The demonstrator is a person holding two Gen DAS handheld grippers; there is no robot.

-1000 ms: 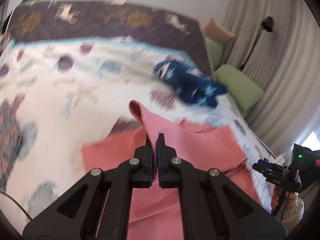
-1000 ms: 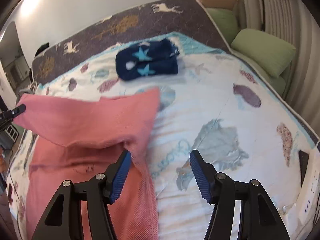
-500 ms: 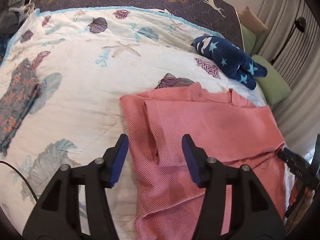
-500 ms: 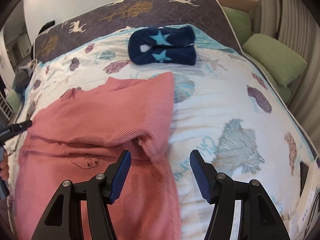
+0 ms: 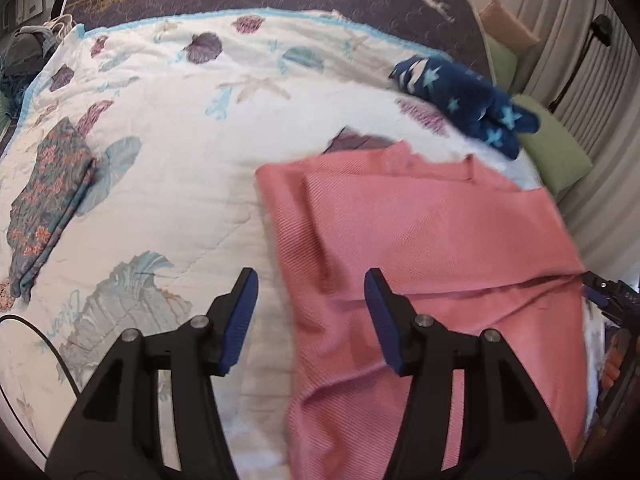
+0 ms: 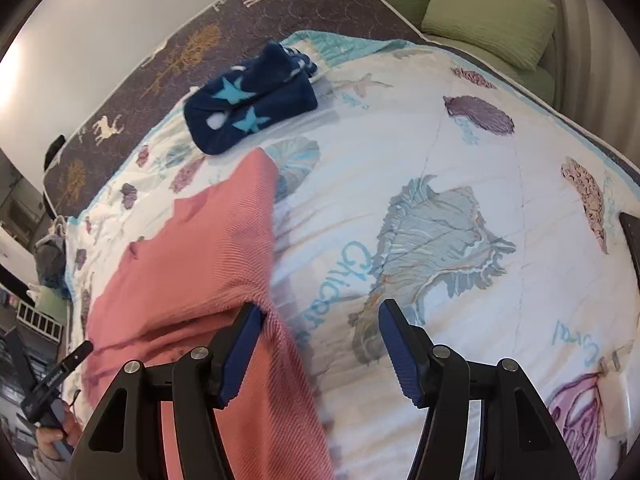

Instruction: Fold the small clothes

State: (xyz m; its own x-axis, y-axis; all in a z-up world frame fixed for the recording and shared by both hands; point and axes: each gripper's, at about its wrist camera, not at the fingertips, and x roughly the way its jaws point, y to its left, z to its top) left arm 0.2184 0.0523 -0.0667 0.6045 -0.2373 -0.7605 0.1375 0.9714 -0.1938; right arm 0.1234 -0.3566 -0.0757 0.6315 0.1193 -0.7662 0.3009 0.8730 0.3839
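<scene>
Pink top [image 5: 420,240] lies on the bed [image 5: 168,184], long axis toward the headboard; left gripper [image 5: 308,312] released over its left edge; right gripper [image 6: 320,344] released, right edge beside its left finger; both equally near.

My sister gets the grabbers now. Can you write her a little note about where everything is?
Left gripper: open, empty, over the left edge of the pink garment.
Right gripper: open, empty, at the pink garment's right edge.
Pink garment: flat on the shell-print quilt, one layer folded over across it.
Navy star garment: already folded, near the headboard end.
Floral grey garment: folded, on the quilt's left side.
Left to do: probably finish folding the pink one smaller.
</scene>
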